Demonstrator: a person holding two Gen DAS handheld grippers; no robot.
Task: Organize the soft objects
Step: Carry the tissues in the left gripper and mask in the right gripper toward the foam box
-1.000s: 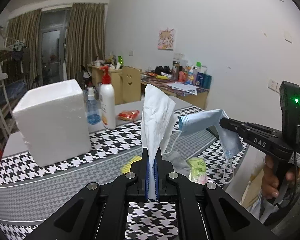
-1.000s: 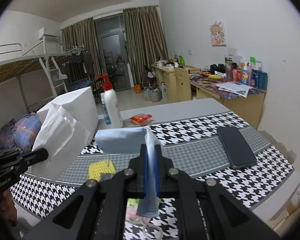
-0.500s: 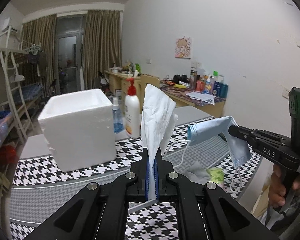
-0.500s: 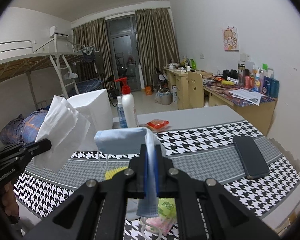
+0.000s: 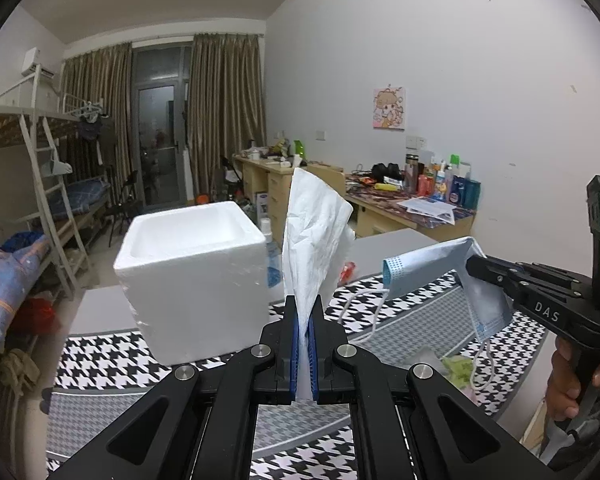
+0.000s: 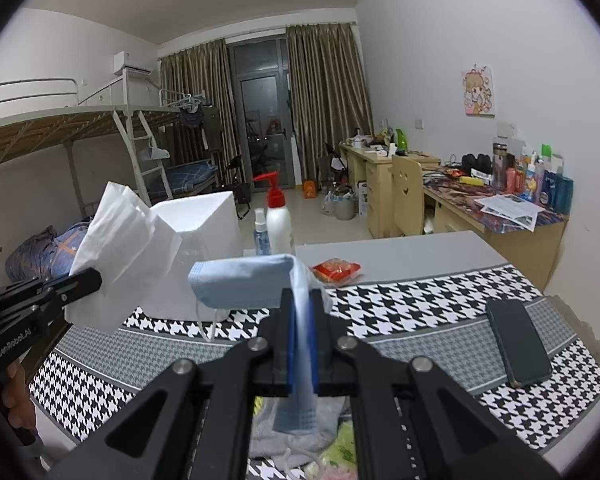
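Observation:
My left gripper (image 5: pixel 303 312) is shut on a white tissue (image 5: pixel 314 236) that stands up between its jaws, held in the air above the table; it also shows in the right wrist view (image 6: pixel 118 252). My right gripper (image 6: pixel 302 300) is shut on a light blue face mask (image 6: pixel 244 282), whose ear loops dangle; it shows in the left wrist view (image 5: pixel 432 268) too. An open white foam box (image 5: pixel 192 276) stands on the table ahead and left of both grippers. Grey cloth (image 6: pixel 276 436) and other soft items lie below the right gripper.
The table has a houndstooth cloth (image 6: pixel 420 304). A black phone (image 6: pixel 518 342) lies at the right. A pump bottle (image 6: pixel 278 216), a small spray bottle (image 6: pixel 262 232) and a red packet (image 6: pixel 336 270) stand behind the box. Desks and a bunk bed fill the room.
Both grippers have risen and moved toward the foam box, carrying the tissue and the mask. The box's open top has come into view.

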